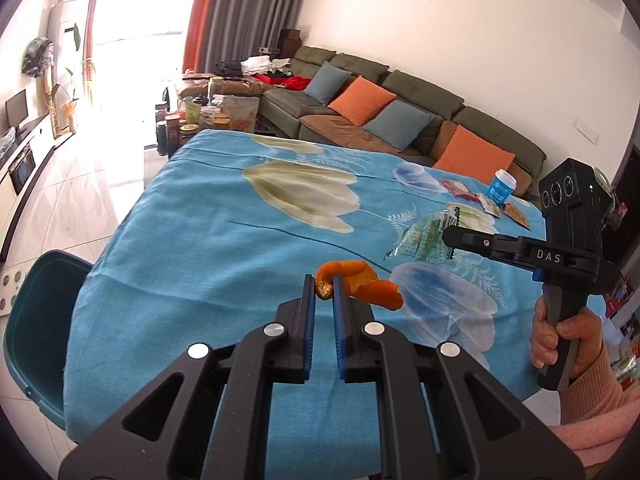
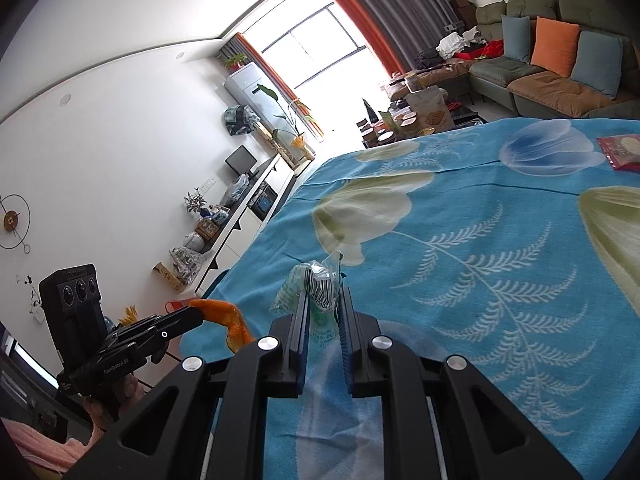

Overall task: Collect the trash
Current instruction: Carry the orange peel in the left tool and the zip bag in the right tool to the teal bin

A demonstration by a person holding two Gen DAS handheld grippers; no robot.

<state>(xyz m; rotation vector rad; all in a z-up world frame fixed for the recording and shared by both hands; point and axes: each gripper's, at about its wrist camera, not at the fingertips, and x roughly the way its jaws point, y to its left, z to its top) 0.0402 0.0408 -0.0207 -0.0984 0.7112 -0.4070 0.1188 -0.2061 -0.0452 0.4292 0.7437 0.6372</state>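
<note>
My left gripper point(image 1: 323, 286) is shut on an orange peel point(image 1: 360, 282) and holds it above the blue flowered tablecloth point(image 1: 224, 240). The peel also shows in the right wrist view point(image 2: 226, 316), at the left gripper's tips. My right gripper point(image 2: 324, 294) is shut on a clear green-printed plastic wrapper point(image 2: 316, 286) and holds it over the cloth; the wrapper also shows in the left wrist view point(image 1: 424, 240). A teal bin point(image 1: 38, 336) stands by the table's left edge, below the left gripper.
A blue and white paper cup point(image 1: 502, 190) and several snack wrappers point(image 1: 490, 204) lie at the table's far right. A red packet point(image 2: 622, 152) lies on the cloth. A sofa point(image 1: 400, 112) with cushions and a cluttered coffee table point(image 1: 208, 116) stand beyond.
</note>
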